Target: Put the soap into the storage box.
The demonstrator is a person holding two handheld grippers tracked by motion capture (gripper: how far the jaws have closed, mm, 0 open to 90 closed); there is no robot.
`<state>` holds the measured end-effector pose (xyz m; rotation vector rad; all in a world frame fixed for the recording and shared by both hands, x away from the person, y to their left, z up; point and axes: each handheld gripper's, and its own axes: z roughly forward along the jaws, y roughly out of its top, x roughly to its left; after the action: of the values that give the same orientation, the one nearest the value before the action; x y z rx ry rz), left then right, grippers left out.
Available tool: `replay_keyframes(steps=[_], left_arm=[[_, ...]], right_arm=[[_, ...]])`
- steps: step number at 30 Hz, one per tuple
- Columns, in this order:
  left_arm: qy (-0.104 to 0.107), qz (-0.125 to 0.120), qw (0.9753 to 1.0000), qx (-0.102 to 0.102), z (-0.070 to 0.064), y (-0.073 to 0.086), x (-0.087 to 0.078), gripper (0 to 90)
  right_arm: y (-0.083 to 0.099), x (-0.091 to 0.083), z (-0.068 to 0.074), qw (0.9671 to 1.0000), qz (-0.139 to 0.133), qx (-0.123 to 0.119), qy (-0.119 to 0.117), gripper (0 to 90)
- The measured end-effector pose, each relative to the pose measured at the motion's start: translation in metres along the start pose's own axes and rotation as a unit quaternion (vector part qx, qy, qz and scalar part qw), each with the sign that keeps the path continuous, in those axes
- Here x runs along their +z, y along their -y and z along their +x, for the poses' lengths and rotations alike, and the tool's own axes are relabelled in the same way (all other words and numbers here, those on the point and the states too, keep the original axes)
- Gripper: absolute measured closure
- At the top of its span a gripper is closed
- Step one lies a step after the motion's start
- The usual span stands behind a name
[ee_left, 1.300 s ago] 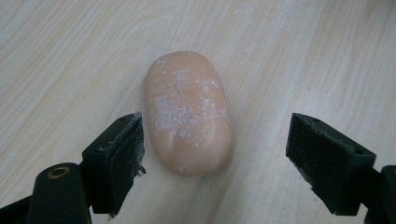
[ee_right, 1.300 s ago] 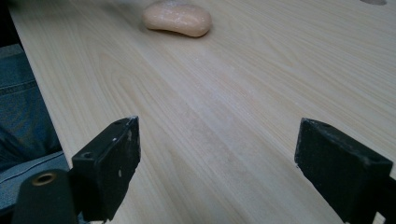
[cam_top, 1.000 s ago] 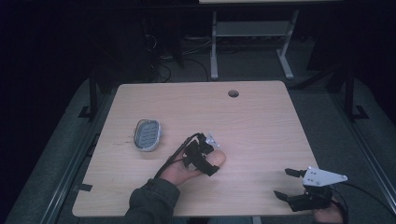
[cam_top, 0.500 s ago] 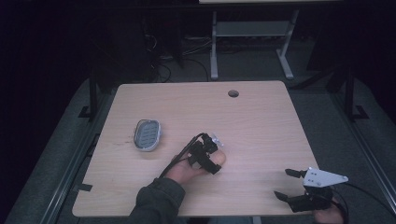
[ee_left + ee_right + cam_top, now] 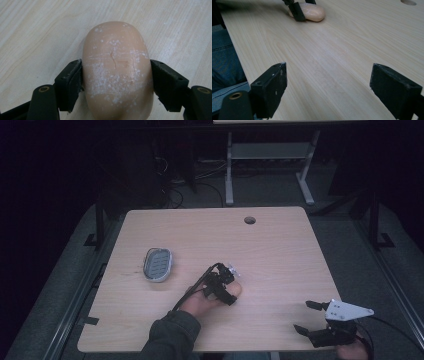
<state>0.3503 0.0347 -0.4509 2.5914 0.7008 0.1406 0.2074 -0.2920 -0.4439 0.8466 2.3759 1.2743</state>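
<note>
The left hand-held gripper [image 5: 116, 82] clamped a peach soap bar [image 5: 117, 72] at centre frame, jaws pressing its long sides, its long axis running up the left gripper view. The bar rested on the bench [image 5: 280, 250]. The right hand-held gripper [image 5: 306, 316] sat spread and empty at lower right, well apart; a soap dish [image 5: 157, 264] lay left of the bar.

No legible text, label, brand or number appears on the counter [image 5: 280, 245] or anything on it.
</note>
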Motion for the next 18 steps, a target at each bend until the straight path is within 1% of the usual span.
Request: replay_keyframes(steps=[4,7,10,14,18], left_arm=[[-0.001,0.001,1.0000,-0.006,0.0012,-0.0019,0.0007,28.2],[-0.001,0.002,1.0000,-0.010,0.0016,-0.0020,0.0001,30.5],[-0.006,0.002,0.9999,-0.011,0.0005,-0.0022,0.0002,31.0],[-0.019,0.002,0.9998,-0.010,-0.0023,-0.0029,0.0004,31.7],[-0.020,-0.002,0.9997,-0.011,-0.0027,-0.0027,0.0007,31.9]], right_arm=[[-0.0002,0.0005,0.0000,1.0000,0.000,-0.003,-0.001,13.8],[-0.0003,0.0003,0.0004,1.0000,-0.001,-0.001,-0.001,13.8],[-0.0003,0.0002,0.0006,1.0000,-0.001,-0.001,-0.001,13.8],[-0.0005,-0.0002,0.0007,1.0000,-0.001,-0.001,-0.001,13.8],[-0.0004,0.0005,0.0006,1.0000,-0.001,-0.002,-0.001,13.8]])
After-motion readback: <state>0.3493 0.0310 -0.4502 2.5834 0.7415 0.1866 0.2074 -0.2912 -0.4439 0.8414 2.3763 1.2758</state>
